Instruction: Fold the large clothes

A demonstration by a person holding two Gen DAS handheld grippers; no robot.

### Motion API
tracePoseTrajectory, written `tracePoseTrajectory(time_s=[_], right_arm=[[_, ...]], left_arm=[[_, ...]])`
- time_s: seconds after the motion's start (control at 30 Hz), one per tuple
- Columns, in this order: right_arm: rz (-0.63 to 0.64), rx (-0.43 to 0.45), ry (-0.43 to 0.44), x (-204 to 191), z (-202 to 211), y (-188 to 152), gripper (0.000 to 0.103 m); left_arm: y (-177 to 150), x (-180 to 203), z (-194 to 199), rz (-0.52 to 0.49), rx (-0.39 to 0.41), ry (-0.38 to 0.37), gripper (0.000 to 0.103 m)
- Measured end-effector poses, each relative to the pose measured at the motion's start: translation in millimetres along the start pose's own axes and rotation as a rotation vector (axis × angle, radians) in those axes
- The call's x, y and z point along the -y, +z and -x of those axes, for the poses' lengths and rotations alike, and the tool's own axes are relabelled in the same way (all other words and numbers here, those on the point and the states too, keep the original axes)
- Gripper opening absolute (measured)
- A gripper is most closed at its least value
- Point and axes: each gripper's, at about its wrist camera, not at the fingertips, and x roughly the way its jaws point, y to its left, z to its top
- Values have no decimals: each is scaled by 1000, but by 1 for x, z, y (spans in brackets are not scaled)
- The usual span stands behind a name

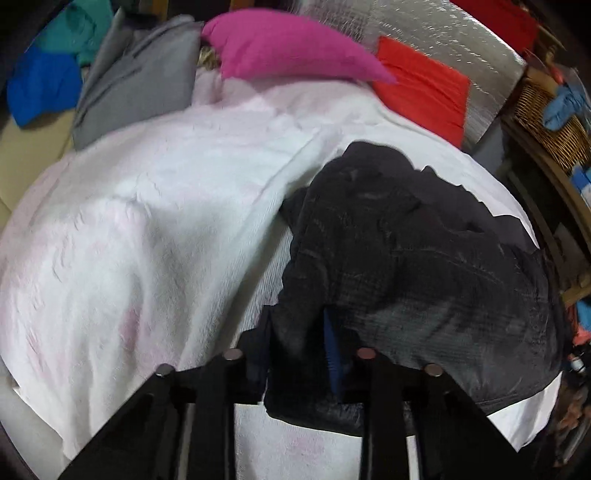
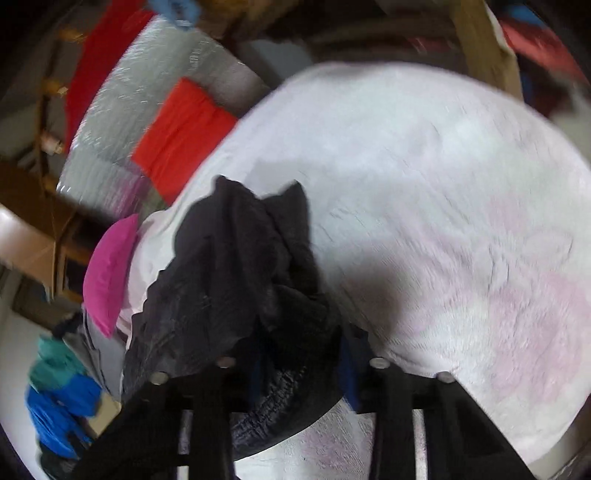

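Note:
A black garment (image 1: 413, 258) lies crumpled on the white fluffy blanket (image 1: 147, 221) that covers the bed. My left gripper (image 1: 299, 354) is shut on a bunched edge of the garment; cloth fills the gap beside the blue pad. In the right wrist view the same black garment (image 2: 236, 266) hangs bunched from my right gripper (image 2: 299, 365), which is shut on a thick fold of it above the blanket (image 2: 443, 206). Both views are motion-blurred.
At the bed's far side lie a magenta cushion (image 1: 291, 48), a grey garment (image 1: 136, 81), a red cloth (image 1: 424, 85), and blue and teal clothes (image 1: 48, 81). A silver foil sheet (image 1: 436, 33) backs them. A wicker basket (image 1: 546, 114) stands on shelves at right.

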Motion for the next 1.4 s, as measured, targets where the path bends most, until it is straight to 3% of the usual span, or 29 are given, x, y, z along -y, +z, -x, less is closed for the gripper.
tracePoseTrajectory(time_s=[0.1, 0.23, 0.3, 0.33, 0.37, 0.4, 0.43, 0.57, 0.7, 0.83, 0.9, 0.97, 1.03, 1.07, 1.1, 1.23, 1.4], right_arm=[[57, 40, -4, -10, 8, -3, 32], [-15, -37, -49, 7, -7, -5, 33], [-40, -32, -26, 8, -3, -3, 40], [-48, -25, -23, 9, 1, -3, 46], [-51, -21, -29, 9, 4, -3, 62], [-55, -7, -43, 9, 8, -3, 66], [-54, 13, -53, 9, 13, -3, 66], [21, 157, -116, -3, 41, 4, 80], [134, 135, -106, -28, 29, 26, 80], [143, 30, -76, -40, -8, 41, 80], [132, -10, -81, -41, -26, 44, 80], [126, -28, -99, -40, -36, 46, 80], [136, -53, -119, -38, -48, 46, 68], [142, -60, -128, -38, -51, 46, 47], [157, -78, -135, -37, -54, 45, 40], [234, -10, -140, -49, -43, 43, 25], [232, 75, -132, -54, -37, 52, 19]], left_arm=[[3, 5, 9, -36, 38, 14, 21], [-4, 14, -8, -94, -22, 96, 27], [-6, 17, -7, -116, -16, 129, 29], [-6, 20, -4, -127, -5, 145, 35], [-6, 22, -1, -140, 7, 166, 39], [-7, 23, 2, -155, 22, 194, 49], [-8, 24, 4, -165, 36, 226, 57], [-9, 25, 12, -203, 76, 276, 58], [1, 29, 20, -229, 135, 322, 60], [17, 40, 18, -231, 138, 266, 77], [25, 47, -1, -255, 76, 225, 80], [29, 44, -26, -212, -12, 195, 80], [31, 37, -36, -142, -40, 129, 79], [33, 33, -37, -107, -44, 97, 77], [35, 31, -36, -90, -42, 79, 67], [41, 30, -35, -61, -1, 82, 44], [56, 33, -45, -44, 38, 126, 40]])
